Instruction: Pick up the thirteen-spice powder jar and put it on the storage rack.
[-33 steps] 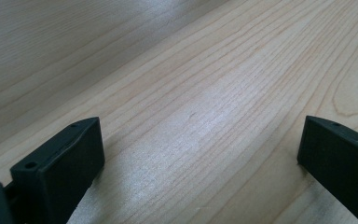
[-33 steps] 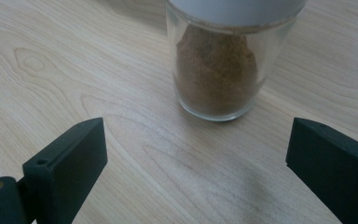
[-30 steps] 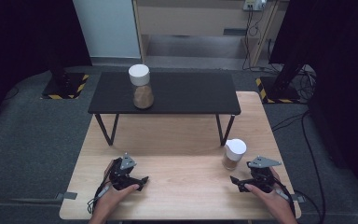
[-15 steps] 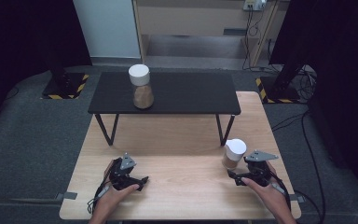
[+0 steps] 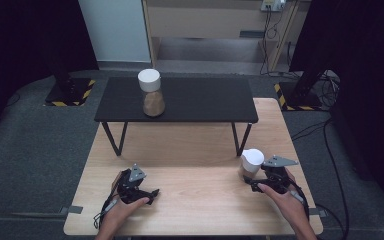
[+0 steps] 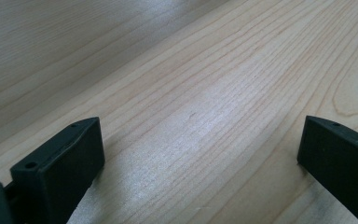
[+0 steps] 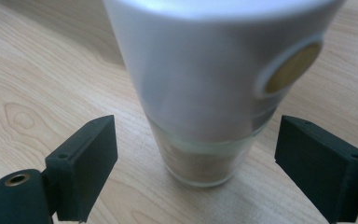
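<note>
A light wooden bench (image 5: 195,160) is seen from above, with a low black shelf (image 5: 205,102) standing on thin legs across its far half. On the shelf's left part a jar (image 5: 152,94) with a white lid and brown contents stands upright. A second jar (image 5: 251,162), white-capped, stands upright on the bench's right side, in front of the shelf's right legs. The right tool (image 5: 260,179) is held by a hand (image 5: 280,196) just in front of this jar, its grey plate beside the cap. In the right gripper view the jar (image 7: 214,93) is seen close up: a white upper part bearing a round yellowish mark, and a clear glass base with brown contents resting on the wood. The right tool (image 7: 196,177) is released, its jaws spread wide, one to each side of the jar's base and both apart from the glass. The left tool (image 5: 147,192) is held low over the bench's near left part by the other hand (image 5: 125,207), well apart from both jars. In the left gripper view the left tool (image 6: 200,154) is likewise released, with jaws far apart and bare wood grain between them. A cable trails from each tool toward the near edge. Dark grey floor (image 5: 40,145) surrounds the bench.
</note>
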